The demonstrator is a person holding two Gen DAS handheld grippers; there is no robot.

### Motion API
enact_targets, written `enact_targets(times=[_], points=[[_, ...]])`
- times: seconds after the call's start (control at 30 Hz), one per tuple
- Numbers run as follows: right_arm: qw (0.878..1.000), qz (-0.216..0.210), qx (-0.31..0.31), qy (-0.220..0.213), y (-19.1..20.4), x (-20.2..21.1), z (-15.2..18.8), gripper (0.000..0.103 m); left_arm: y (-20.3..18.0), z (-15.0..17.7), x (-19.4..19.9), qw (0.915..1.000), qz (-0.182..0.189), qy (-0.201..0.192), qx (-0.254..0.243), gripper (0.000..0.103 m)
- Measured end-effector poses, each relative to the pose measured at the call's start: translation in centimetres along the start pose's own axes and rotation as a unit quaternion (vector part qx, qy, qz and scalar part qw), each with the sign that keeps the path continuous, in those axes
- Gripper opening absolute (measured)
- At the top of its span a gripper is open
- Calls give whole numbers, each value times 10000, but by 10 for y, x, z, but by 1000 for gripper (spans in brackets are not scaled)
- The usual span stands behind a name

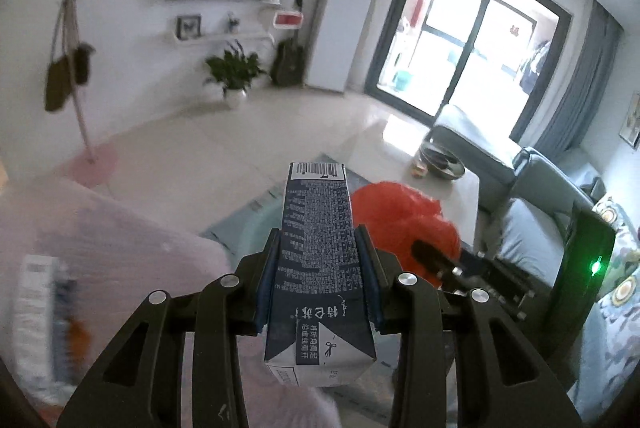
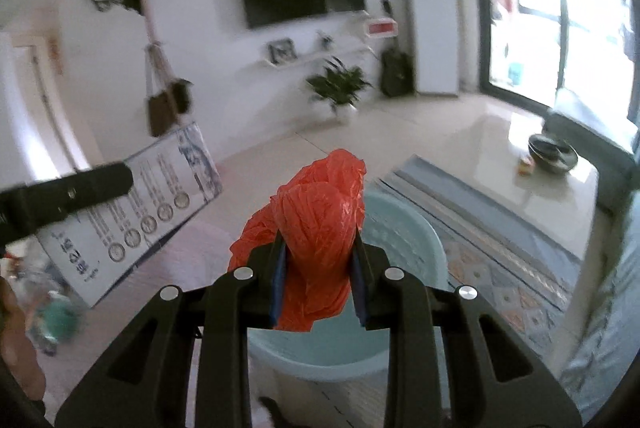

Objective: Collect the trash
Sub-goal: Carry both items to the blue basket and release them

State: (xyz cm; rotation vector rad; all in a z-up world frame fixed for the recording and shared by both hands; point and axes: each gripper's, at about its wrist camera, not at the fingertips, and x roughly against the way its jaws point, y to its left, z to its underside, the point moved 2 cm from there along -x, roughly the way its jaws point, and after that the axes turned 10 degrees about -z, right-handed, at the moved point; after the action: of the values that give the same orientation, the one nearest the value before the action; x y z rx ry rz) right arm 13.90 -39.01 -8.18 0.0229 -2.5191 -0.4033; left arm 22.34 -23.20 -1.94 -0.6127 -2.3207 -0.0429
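Note:
My left gripper (image 1: 318,248) is shut on a dark blue and white drink carton (image 1: 318,252), held lengthwise along the fingers. The carton also shows in the right wrist view (image 2: 156,204), with the left gripper's dark finger across it. My right gripper (image 2: 318,256) is shut on a crumpled orange plastic bag (image 2: 320,224). The bag and the right gripper also show in the left wrist view (image 1: 396,216). A light blue plastic bin (image 2: 392,236) stands on the floor right below the bag. A translucent pink-white bag (image 1: 100,248) with cartons inside lies at the left.
A low white table (image 2: 560,188) with a dark bowl (image 2: 552,148) stands at the right on a patterned rug (image 2: 500,240). A grey sofa (image 1: 532,188) with cushions is at the far right. A potted plant (image 1: 234,72) and a coat stand (image 1: 80,88) are by the TV wall.

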Motion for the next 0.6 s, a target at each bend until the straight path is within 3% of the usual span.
enact_targets(times=[0.07,0.27,0.33,0.37,0.4,0.5,0.6], points=[[9995,118,-204,198,-11,-20,3,24,-3,4,-31,9994,97,321,-40,35],[9916,573,-909,727,-49,-57,23,28,-15,14,-78,9970,109,758,-129,35],[9891,516,-1094,835,-60,-65,29,28,-18,15,-78,9971,63,744,-144,48],[9884,513,-1138,863,-63,-67,30,29,-18,15,-77,9975,-32,684,-163,67],[9888,462,-1136,852,-64,-67,30,33,-18,16,-73,9981,-121,568,-191,75],[9895,635,-1080,723,-65,-59,30,61,-20,18,-61,9987,-145,432,-234,78],[9899,618,-1104,636,-63,-50,26,61,-12,18,-45,9993,-141,298,-185,78]])
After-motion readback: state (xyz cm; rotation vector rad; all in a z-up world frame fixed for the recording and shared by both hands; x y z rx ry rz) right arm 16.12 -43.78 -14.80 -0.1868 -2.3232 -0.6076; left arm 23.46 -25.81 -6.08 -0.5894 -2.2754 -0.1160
